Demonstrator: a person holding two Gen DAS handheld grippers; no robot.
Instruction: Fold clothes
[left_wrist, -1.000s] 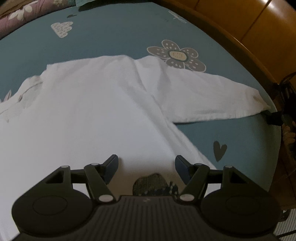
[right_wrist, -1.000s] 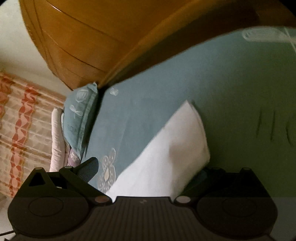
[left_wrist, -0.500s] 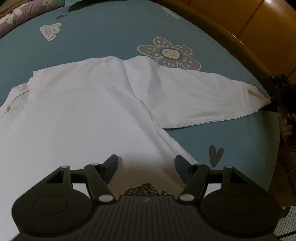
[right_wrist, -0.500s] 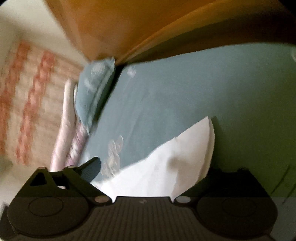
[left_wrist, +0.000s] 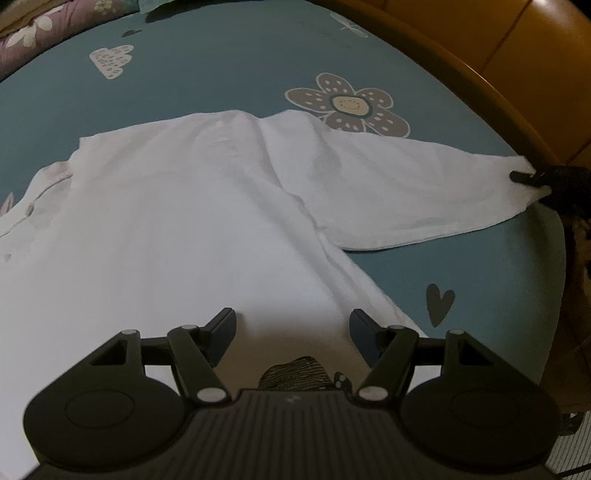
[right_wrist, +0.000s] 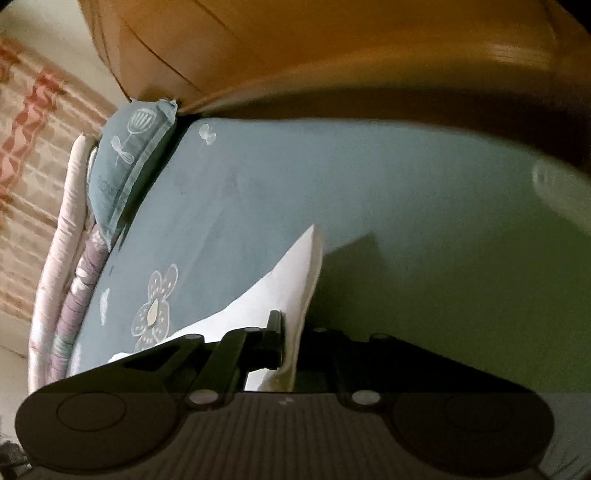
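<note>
Your right gripper (right_wrist: 286, 339) pinched the shirt (left_wrist: 177, 229) cuff near the bed (left_wrist: 221, 62) edge. Your left gripper (left_wrist: 293, 325) hung spread above the hem.

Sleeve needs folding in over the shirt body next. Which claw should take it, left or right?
Right. The right claw is already shut on the sleeve cuff at the bed's edge. The left claw hangs open over the white shirt near its hem, holding nothing, far from the cuff.

Your bed's teal sheet (left_wrist: 207, 70) carries a grey flower print (left_wrist: 349, 103), a cloud (left_wrist: 110, 61) and a heart (left_wrist: 439, 301). A wooden headboard (right_wrist: 332, 48) rises behind, beside a teal pillow (right_wrist: 129, 158) and patterned curtain (right_wrist: 29, 155).
</note>
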